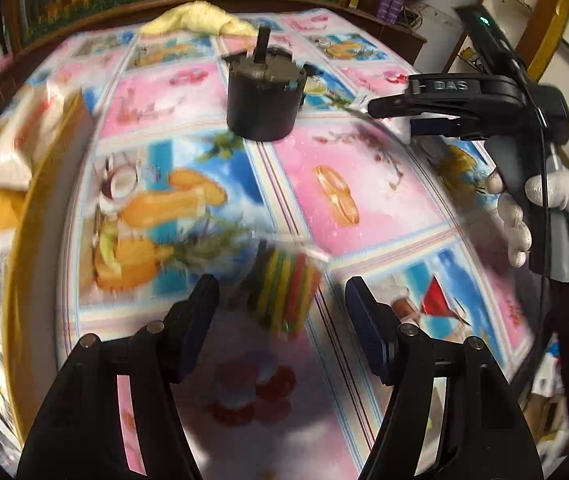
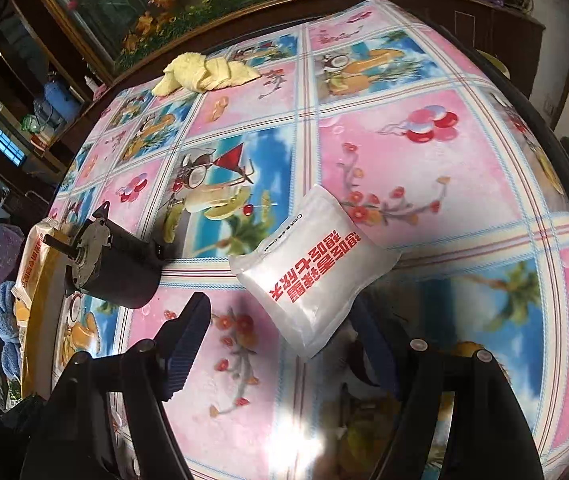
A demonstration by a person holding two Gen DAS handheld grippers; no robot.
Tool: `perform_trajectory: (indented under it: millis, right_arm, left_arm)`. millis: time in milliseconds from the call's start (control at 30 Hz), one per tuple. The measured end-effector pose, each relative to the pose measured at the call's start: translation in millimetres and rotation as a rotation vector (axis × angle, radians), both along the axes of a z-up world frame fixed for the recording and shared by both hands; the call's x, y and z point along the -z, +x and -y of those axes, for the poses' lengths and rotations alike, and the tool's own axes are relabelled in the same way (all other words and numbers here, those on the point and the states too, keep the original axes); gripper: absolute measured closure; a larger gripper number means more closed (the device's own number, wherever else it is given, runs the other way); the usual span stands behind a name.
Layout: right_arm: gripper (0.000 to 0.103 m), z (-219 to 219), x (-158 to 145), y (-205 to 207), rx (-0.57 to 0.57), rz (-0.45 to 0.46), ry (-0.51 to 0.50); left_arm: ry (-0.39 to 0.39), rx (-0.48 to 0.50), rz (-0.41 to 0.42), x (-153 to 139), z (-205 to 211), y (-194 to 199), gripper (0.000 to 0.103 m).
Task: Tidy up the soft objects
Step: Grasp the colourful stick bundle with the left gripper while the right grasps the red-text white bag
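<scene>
Left hand-held gripper (image 1: pixel 282 300) wide, jaws straddling the striped pack (image 1: pixel 284 290), nothing gripped; blurred view, contact unclear. Right hand-held gripper (image 2: pixel 284 330) also wide, lined up on the white pouch (image 2: pixel 314 270) lying flat on the worktop (image 2: pixel 444 200), pouch corner between the jaws, probably for a pinch. Yellow cloth (image 2: pixel 204 70) bunched at far edge. Black motor (image 2: pixel 112 268) hard, likely left alone.

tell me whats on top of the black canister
A grey lid with a dark shaft standing up from its middle tops the black canister. The lid hides whatever is inside.
</scene>
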State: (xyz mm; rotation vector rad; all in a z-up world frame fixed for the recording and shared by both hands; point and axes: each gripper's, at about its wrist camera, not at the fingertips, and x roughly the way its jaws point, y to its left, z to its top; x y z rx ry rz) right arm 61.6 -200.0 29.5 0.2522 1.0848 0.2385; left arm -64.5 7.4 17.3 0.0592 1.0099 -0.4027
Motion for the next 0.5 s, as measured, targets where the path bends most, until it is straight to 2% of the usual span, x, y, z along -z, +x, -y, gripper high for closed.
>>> perform_trajectory:
  millis: [100, 133, 167, 200, 300, 333, 367, 400, 500]
  right_arm:
    - [0.025, -15.4, 1.0, 7.9, -0.016, -0.009, -0.045]
    - [0.023, -20.2, 1.7, 10.3, -0.015, -0.013, -0.068]
    - [0.023, -25.8, 2.3, 12.4, -0.01, -0.013, -0.104]
    - [0.023, -31.7, 3.3, 13.6, -0.009, -0.008, -0.146]
    - [0.025, -49.0, 8.0, 16.9, -0.032, 0.029, -0.272]
    - [0.037, -51.0, 8.1, 16.6, -0.038, 0.049, -0.291]
    - [0.059, -51.2, 6.5, 15.4, -0.041, 0.074, -0.292]
    - [0.066, -49.5, 4.5, 14.6, -0.042, 0.083, -0.279]
    - [0.071, -42.9, 2.9, 11.0, -0.04, 0.077, -0.22]
  left_arm:
    - [0.045, 0.015, 0.026, 2.2, 8.3, 0.5, 0.037]
    - [0.064, 0.016, 0.042, 2.8, 9.6, 0.1, 0.047]
    - [0.09, 0.014, 0.065, 3.2, 10.6, -2.0, 0.068]
    - [0.09, 0.023, 0.082, 2.7, 10.0, -4.3, 0.077]
    - [0.007, 0.015, 0.055, 0.8, -2.5, -5.7, 0.084]
    - [-0.01, 0.006, 0.053, 0.0, -7.5, -6.6, 0.084]
    - [-0.033, -0.002, 0.045, -1.2, -14.2, -8.2, 0.084]
    - [-0.054, -0.011, 0.043, -3.2, -17.8, -8.8, 0.084]
    - [-0.118, -0.034, 0.057, -15.2, -31.2, -15.4, 0.084]
